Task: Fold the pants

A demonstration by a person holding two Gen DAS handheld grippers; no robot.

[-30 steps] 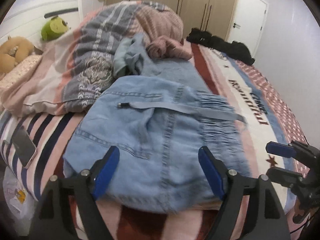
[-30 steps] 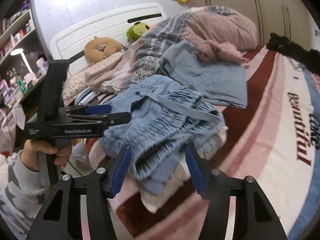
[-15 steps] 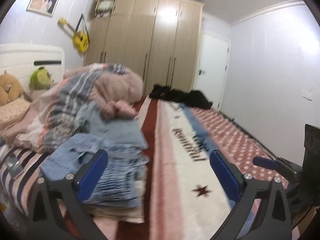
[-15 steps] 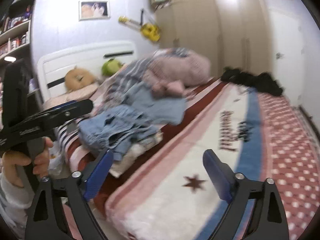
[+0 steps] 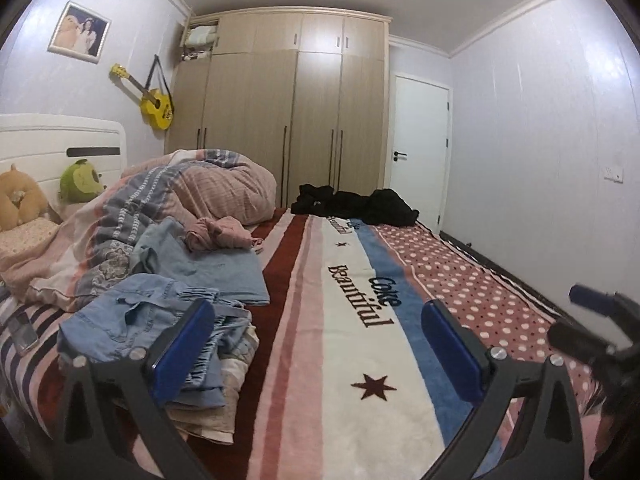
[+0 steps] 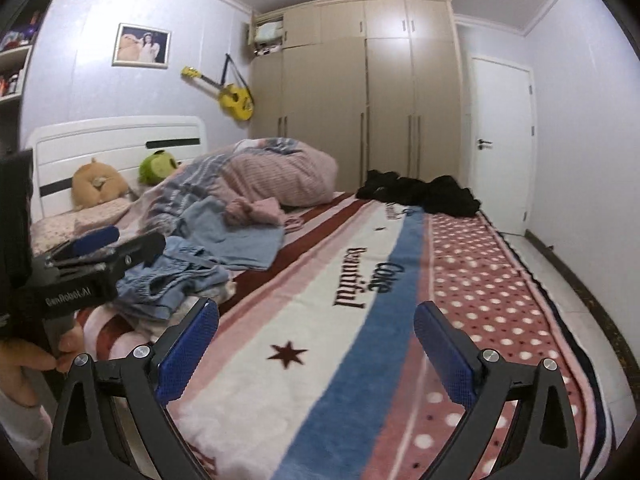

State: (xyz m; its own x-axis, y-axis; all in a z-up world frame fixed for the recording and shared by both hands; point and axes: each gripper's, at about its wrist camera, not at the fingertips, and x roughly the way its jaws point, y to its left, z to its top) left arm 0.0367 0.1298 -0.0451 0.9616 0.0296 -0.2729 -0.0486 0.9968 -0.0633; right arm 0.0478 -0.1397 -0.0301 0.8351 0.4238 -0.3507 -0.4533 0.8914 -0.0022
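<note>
The folded blue denim pants lie on top of a small stack of folded clothes at the bed's near left edge, also seen in the right wrist view. My left gripper is open wide above the striped blanket, to the right of the pants, with nothing between its pads. My right gripper hovers over the same blanket further right. Its jaws are opening and nothing is between them. Each gripper shows at the edge of the other's view.
A flat light-blue garment and a crumpled pink one lie behind the stack, beside a bunched duvet. Black clothes sit at the bed's far end. A phone lies at the left edge. Plush toys rest by the headboard.
Both grippers let go of the folded denim pants, opened wide, and swung up and to the right, away from the stack. The pants now lie to the left of both.
</note>
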